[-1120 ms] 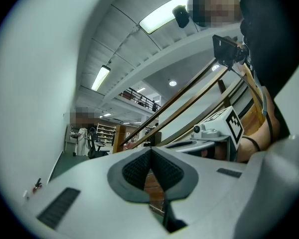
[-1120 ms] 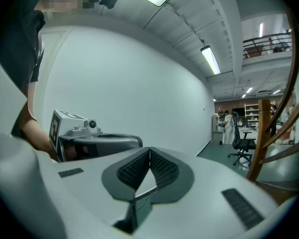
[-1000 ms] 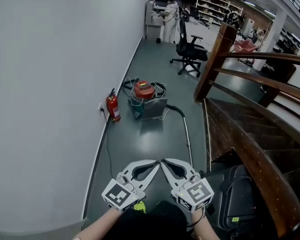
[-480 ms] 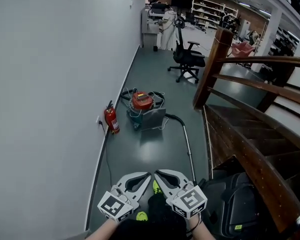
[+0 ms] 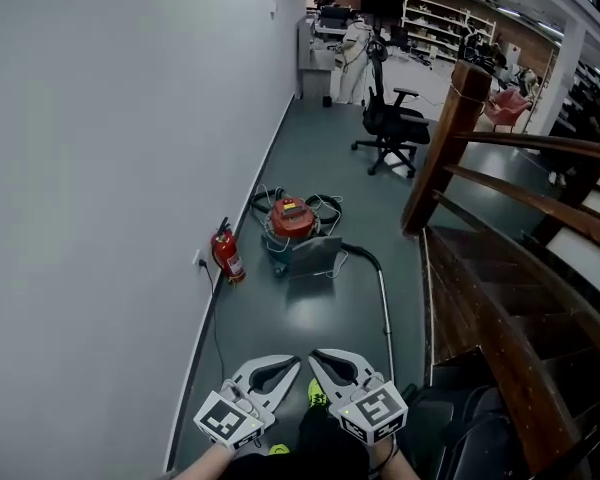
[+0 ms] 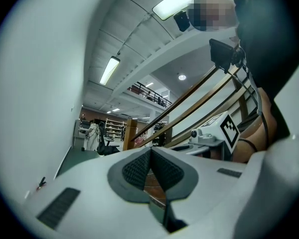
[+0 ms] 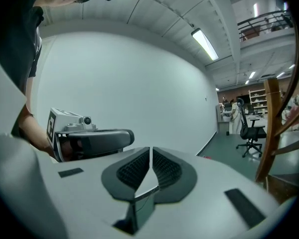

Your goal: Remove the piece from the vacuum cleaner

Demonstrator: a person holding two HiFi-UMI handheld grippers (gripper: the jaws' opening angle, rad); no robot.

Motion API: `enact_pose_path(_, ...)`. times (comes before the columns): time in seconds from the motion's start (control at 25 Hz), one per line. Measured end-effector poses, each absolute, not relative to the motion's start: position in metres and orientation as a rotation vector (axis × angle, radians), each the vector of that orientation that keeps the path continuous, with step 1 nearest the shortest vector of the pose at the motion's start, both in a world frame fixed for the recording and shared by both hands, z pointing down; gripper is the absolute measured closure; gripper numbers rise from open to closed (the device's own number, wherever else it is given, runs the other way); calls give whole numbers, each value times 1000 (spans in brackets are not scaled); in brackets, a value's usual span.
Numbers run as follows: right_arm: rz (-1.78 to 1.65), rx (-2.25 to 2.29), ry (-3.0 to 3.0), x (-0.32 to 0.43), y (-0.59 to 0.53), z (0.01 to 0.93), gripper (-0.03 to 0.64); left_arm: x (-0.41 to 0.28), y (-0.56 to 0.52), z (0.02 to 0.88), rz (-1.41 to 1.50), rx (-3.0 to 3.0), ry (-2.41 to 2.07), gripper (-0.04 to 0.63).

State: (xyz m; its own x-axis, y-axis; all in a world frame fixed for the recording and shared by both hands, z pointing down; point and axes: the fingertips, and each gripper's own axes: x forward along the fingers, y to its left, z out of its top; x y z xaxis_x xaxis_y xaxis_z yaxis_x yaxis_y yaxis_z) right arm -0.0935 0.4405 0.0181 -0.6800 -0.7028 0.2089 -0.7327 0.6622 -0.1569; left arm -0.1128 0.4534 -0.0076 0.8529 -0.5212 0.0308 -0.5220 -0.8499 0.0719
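Note:
The red vacuum cleaner (image 5: pixel 292 218) sits on the grey floor by the white wall, several steps ahead of me. Its black hose curves right into a thin metal wand (image 5: pixel 385 303) that lies along the floor towards me. Cables are coiled around its body. My left gripper (image 5: pixel 296 362) and right gripper (image 5: pixel 315 356) are held side by side low in the head view, far short of the vacuum. Both are shut with nothing between the pads (image 6: pixel 139 168) (image 7: pixel 164 168). Each gripper view looks up at the wall, ceiling and railing, not at the vacuum.
A red fire extinguisher (image 5: pixel 226 253) stands against the wall left of the vacuum. A grey panel (image 5: pixel 315 256) leans at its front. A wooden stair railing (image 5: pixel 450 148) and steps fill the right side. A black office chair (image 5: pixel 392 118) stands farther down the corridor. A dark case (image 5: pixel 460 433) lies at lower right.
Both grippers have dropped lower in the head view and stay shut, side by side. The vacuum and chair have slid down in the picture as the view shifted.

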Motion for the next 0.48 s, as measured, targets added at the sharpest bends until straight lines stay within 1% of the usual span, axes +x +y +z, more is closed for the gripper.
enact_pose_path(0.16,372,1175,-2744,-76,399,21,604,-89,413,-5,10,2936,-823,588)
enact_pose_path(0.32,385,1155,-2737,-59,361,25,604,-70,378,3,65,2930,-816,588)
enact_pose_path(0.48,404,1141,-2723,-46,325,28,604,-56,343,2,35,2909,-838,589)
